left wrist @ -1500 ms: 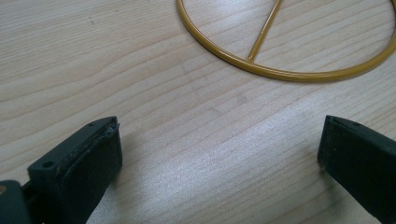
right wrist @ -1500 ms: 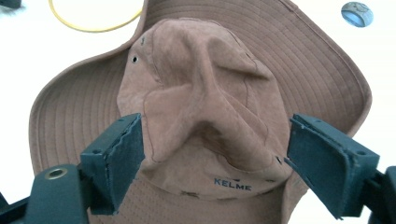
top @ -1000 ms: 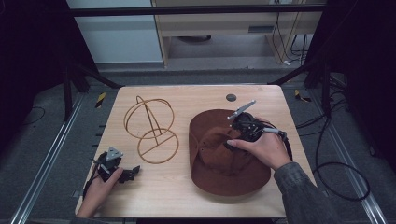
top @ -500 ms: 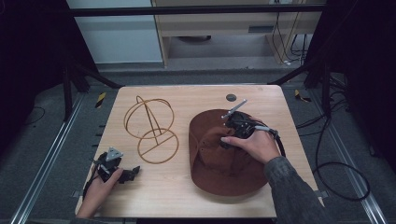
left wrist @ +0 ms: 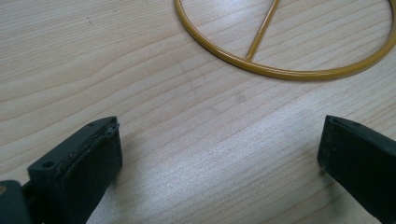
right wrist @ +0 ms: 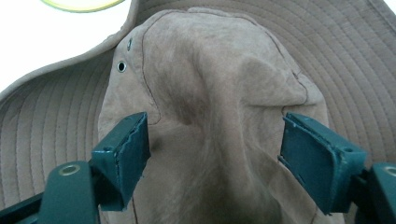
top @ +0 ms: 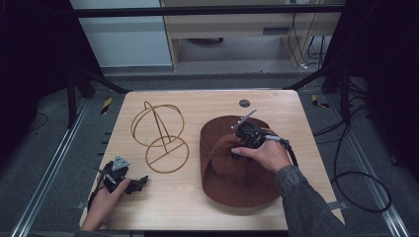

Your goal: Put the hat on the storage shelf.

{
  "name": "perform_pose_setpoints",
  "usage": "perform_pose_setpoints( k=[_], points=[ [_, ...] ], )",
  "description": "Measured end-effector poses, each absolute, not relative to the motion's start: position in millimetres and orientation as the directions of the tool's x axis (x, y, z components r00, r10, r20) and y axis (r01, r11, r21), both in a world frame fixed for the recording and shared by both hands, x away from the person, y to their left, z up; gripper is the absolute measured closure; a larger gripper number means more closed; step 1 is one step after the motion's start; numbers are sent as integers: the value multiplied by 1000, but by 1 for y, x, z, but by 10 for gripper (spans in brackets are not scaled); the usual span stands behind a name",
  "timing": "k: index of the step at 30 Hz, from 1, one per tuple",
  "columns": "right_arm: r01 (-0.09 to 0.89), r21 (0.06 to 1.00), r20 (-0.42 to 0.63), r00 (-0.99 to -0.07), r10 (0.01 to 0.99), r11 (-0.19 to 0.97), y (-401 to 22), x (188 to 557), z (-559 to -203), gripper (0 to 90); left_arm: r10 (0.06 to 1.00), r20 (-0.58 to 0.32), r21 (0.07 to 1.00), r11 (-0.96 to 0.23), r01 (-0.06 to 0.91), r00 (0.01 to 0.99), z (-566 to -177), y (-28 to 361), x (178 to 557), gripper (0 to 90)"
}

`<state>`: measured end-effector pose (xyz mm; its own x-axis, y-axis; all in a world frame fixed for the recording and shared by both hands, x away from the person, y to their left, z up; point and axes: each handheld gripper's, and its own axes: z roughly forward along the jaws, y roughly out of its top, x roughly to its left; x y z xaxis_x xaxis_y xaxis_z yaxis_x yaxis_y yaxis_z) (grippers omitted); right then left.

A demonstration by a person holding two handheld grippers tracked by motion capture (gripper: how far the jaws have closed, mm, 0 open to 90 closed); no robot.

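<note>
Eyelets (right wrist: 121, 66) on hat (right wrist: 210, 116) crown, right tool (right wrist: 215, 154) straddling, closing.

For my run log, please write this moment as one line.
right claw: jaws closing astride hat crown, not yet clamped | left claw: open over table | wire stand: bare

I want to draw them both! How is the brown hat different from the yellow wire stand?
The brown hat is soft, solid cloth lying slumped and low; the yellow wire stand is thin, stiff wire you can see through, standing upright. The hat has the right gripper over its crown; the stand is untouched. Both sit on the wooden table.
</note>
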<state>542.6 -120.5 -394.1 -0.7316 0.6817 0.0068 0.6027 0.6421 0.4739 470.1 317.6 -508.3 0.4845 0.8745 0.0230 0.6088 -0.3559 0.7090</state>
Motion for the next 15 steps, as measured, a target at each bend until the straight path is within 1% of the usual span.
perform_pose_setpoints(
  k=[15],
  points=[
    [594, 469, 5, -741, 671, 653, -118, 542, -399, 344, 874, 23, 709, -356, 609, 485, -508, 318, 470, 0]
  ],
)
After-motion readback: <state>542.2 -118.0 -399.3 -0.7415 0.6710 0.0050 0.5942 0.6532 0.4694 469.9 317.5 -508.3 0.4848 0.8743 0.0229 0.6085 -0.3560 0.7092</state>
